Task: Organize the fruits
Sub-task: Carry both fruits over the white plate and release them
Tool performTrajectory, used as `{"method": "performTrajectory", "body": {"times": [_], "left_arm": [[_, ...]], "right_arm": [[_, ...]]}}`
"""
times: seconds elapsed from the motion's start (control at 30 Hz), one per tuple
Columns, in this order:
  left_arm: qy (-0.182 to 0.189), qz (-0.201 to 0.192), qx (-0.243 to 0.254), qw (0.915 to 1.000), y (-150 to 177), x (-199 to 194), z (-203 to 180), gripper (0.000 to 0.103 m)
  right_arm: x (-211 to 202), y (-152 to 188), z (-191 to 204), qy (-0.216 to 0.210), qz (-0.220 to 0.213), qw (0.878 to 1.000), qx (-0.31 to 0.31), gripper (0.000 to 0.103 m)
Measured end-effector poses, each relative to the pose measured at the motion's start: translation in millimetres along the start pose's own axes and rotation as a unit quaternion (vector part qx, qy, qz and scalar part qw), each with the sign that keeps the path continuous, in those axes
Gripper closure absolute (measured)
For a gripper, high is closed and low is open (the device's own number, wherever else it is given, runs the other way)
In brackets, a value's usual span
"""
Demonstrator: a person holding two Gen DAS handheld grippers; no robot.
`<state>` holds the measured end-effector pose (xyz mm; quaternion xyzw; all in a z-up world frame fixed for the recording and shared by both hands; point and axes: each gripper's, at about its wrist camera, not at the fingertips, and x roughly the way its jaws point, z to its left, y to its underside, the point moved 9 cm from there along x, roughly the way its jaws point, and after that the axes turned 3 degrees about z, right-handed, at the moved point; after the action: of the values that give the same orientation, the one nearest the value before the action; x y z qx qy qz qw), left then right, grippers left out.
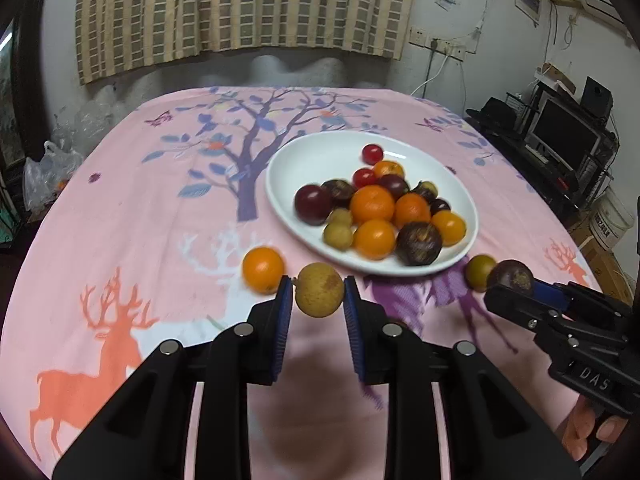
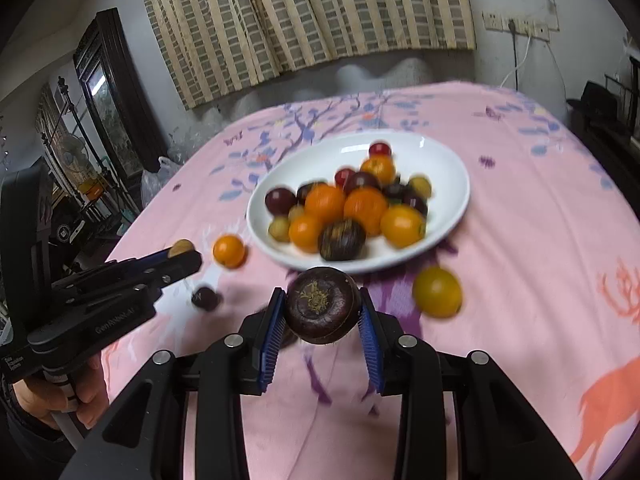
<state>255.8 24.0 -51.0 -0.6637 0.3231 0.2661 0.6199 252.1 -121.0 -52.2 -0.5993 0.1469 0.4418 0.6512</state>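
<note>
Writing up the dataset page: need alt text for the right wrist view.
The right gripper holds a dark purple round fruit between its blue-padded jaws, above a pink patterned tablecloth. Just beyond is a white plate piled with orange, purple and yellow fruits; the left gripper enters at left holding a yellowish fruit.

At the bottom centre the right claw [image 2: 322, 314] grips a dark purple fruit [image 2: 323, 305] between its blue pads. Just above sits a white plate [image 2: 444, 168] heaped with orange, red and purple fruits on the pink bench [image 2: 520, 208]. At left, the left claw [image 2: 182, 254] pinches a brownish fruit [image 2: 182, 246]; an orange fruit [image 2: 229, 251] lies nearby.
</note>
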Motion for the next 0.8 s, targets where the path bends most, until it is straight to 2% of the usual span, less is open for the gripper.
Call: {"method": "performTrajectory", "body": {"times": [0.23, 0.4, 0.53, 0.7, 0.8], "left_arm": [[0.011, 0.002, -0.005, 0.9999, -49, 29, -23, 0.078], [0.002, 0.020, -0.019, 0.9996, -66, 56, -20, 0.078], [0.012, 0.023, -0.019, 0.9995, -73, 65, -20, 0.078], [0.044, 0.007, -0.004, 0.9990, -69, 60, -23, 0.078], [0.036, 0.011, 0.008, 0.9993, -67, 65, -22, 0.078]], "right_arm": [[14, -53, -20, 0.026, -0.025, 0.999, -0.001, 0.067], [47, -74, -44, 0.041, -0.009, 0.999, 0.021, 0.067], [62, -79, -53, 0.040, -0.002, 0.999, 0.035, 0.067], [66, -76, -60, 0.031, -0.004, 0.999, 0.042, 0.067], [70, -77, -66, 0.035, -0.002, 0.998, 0.047, 0.067]]}}
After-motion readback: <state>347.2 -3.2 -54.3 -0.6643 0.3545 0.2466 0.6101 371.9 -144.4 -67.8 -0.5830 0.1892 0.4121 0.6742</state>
